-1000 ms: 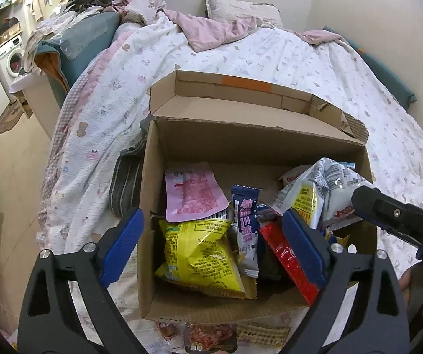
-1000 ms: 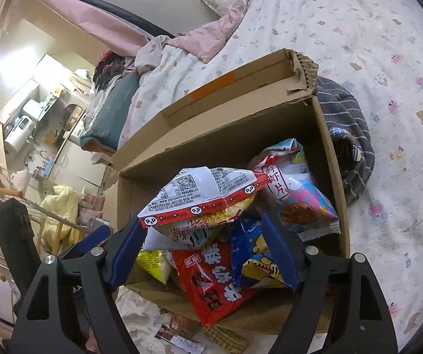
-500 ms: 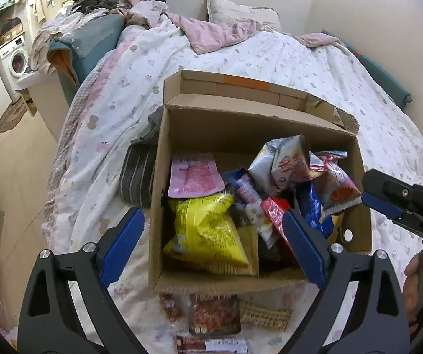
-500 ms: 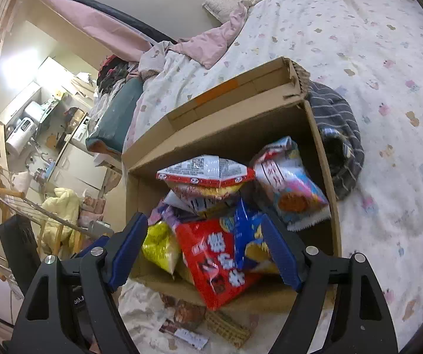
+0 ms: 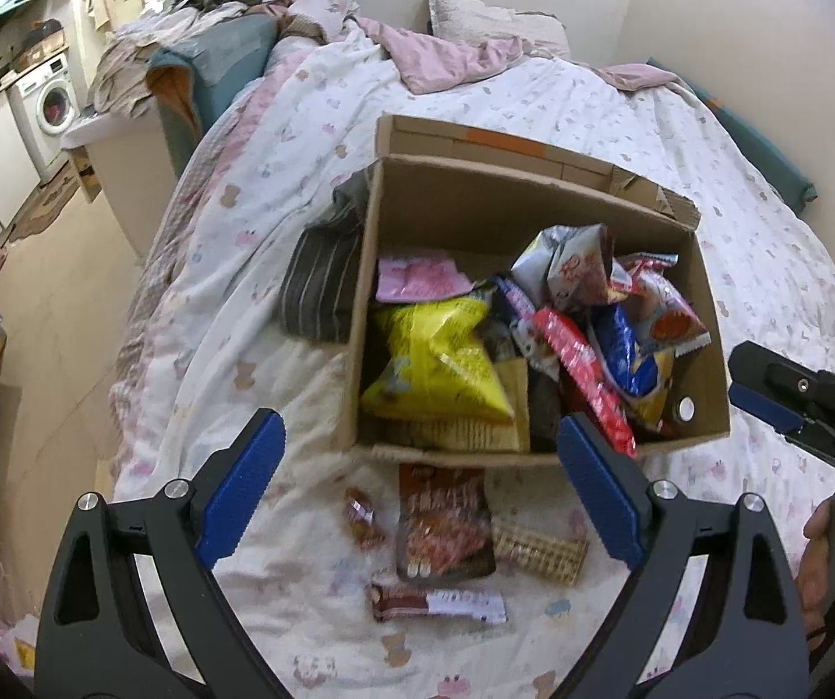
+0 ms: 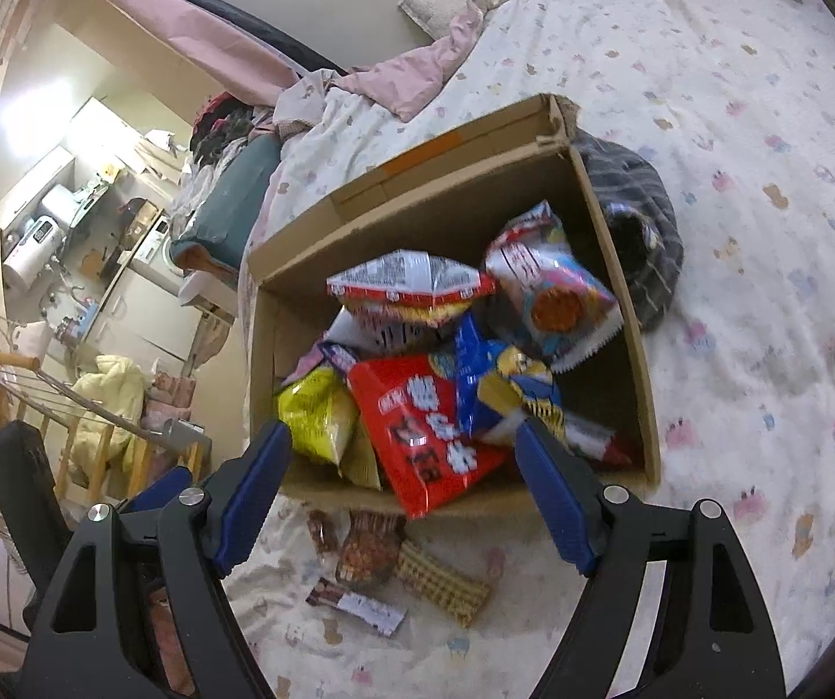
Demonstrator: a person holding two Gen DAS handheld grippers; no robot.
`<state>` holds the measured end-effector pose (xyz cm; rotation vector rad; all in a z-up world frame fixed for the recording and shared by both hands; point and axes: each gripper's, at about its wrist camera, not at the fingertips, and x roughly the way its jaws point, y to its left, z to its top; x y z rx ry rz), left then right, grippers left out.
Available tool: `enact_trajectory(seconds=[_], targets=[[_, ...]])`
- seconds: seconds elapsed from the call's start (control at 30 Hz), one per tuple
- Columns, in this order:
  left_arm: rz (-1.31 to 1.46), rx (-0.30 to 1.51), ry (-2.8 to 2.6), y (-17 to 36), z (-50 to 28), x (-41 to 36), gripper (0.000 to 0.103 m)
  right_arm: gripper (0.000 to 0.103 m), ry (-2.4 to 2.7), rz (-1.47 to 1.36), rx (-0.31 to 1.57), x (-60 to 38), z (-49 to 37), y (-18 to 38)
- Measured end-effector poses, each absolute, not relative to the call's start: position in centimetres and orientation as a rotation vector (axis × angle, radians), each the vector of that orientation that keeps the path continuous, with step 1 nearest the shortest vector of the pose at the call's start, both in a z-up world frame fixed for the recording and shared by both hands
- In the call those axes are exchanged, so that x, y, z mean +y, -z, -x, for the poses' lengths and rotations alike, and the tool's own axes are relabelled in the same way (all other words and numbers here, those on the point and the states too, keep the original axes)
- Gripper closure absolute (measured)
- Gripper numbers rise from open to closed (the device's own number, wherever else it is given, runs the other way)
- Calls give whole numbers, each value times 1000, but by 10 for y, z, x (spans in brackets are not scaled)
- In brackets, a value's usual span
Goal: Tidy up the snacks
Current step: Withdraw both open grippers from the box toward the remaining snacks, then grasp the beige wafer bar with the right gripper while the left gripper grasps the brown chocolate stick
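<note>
Both tongs, left (image 5: 420,480) and right (image 6: 400,489), hang spread and empty above the bed (image 5: 738,221), where the box (image 5: 708,349) brims and four packets, seemingly flat, lie by it (image 5: 443,530), so pinching could snag bedding.

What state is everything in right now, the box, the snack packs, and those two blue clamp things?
Cardboard box: open, flaps up, full of snack bags.
Yellow bag: inside box, sealed.
Red bag: sticking over the box's near edge.
Four small packs: loose on the bed.
Left gripper: open, empty.
Right gripper: open, empty.
</note>
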<state>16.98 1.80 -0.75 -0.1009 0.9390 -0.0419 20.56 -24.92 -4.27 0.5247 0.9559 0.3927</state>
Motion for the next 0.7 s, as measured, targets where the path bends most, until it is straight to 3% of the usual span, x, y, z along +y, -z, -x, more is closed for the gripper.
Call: enact_trajectory(seconds=[0.33,0.7], targets=[[103,958,22,15,-143,32,10,21,-366,-515,1006,-252,-174,58],[95,993,-37,27,-119,70,10,21,-346,-362,1195,-225,-174,102]])
